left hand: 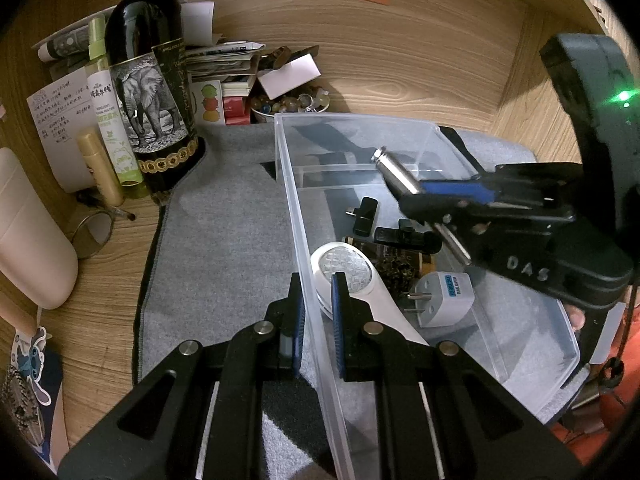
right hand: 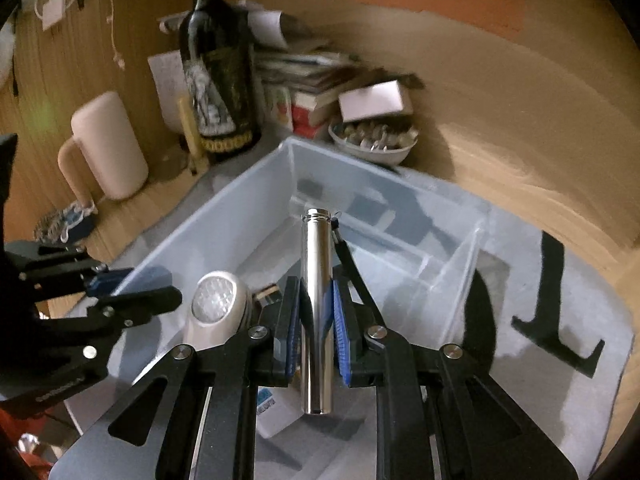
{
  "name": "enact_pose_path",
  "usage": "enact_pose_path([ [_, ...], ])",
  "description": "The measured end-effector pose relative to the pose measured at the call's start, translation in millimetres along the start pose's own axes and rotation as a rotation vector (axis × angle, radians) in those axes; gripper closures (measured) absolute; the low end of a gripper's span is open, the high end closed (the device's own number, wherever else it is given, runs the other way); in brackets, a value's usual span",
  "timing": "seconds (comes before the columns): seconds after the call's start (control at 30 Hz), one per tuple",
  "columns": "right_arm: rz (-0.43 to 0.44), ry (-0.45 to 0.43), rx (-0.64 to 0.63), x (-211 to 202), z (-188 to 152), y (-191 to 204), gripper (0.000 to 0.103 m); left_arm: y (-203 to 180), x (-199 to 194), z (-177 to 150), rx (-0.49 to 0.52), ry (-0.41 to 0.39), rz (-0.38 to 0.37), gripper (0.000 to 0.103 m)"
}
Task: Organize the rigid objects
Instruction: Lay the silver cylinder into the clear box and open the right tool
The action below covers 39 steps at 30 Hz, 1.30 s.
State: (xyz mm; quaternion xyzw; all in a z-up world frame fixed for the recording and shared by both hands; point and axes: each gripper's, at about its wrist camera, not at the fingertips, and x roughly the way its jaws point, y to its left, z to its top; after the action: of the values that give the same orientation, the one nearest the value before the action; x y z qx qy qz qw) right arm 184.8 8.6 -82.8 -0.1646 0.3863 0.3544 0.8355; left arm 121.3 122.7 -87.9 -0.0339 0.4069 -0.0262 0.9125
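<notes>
A clear plastic bin (left hand: 296,208) lies on a grey mat (left hand: 224,240). It holds a white lint shaver (left hand: 348,276), a white plug adapter (left hand: 444,300) and small black adapters (left hand: 362,216). My left gripper (left hand: 318,288) is shut on the bin's left wall, one finger on each side. My right gripper (right hand: 316,296) is shut on a shiny metal cylinder (right hand: 316,300) and holds it above the bin (right hand: 224,216). The cylinder (left hand: 394,174) and right gripper (left hand: 424,196) also show in the left wrist view.
A dark wine bottle (left hand: 148,80), a green spray bottle (left hand: 108,112), a pink mug (left hand: 28,232), stacked papers (left hand: 224,64) and a bowl of beads (left hand: 288,102) stand on the wooden desk behind and left. A black stand (right hand: 556,304) lies on the mat at right.
</notes>
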Motion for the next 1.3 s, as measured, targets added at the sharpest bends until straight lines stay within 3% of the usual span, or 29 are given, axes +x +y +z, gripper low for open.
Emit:
enact_pose_path([
  [0.3,0.017,0.092,-0.037,15,-1,4,0.089,0,0,0,0.000,0.000,0.000,0.092],
  [0.57,0.021,0.080,-0.042,11,0,5,0.088,0,0,0,0.000,0.000,0.000,0.091],
  [0.67,0.018,0.057,-0.037,4,0,4,0.083,0,0,0,0.000,0.000,0.000,0.091],
  [0.8,0.004,-0.001,-0.019,-11,1,0,0.066,-1,0,0,0.001,0.000,0.001,0.092],
  [0.97,-0.020,-0.083,0.007,-39,4,-9,0.058,-1,0,0,0.000,0.000,0.000,0.091],
  [1.03,-0.039,-0.114,0.019,-49,4,-12,0.050,-1,0,0,0.000,0.000,0.000,0.091],
  [1.3,-0.145,-0.214,0.103,-97,-11,-47,0.047,-1,0,0,0.000,0.000,0.000,0.091],
])
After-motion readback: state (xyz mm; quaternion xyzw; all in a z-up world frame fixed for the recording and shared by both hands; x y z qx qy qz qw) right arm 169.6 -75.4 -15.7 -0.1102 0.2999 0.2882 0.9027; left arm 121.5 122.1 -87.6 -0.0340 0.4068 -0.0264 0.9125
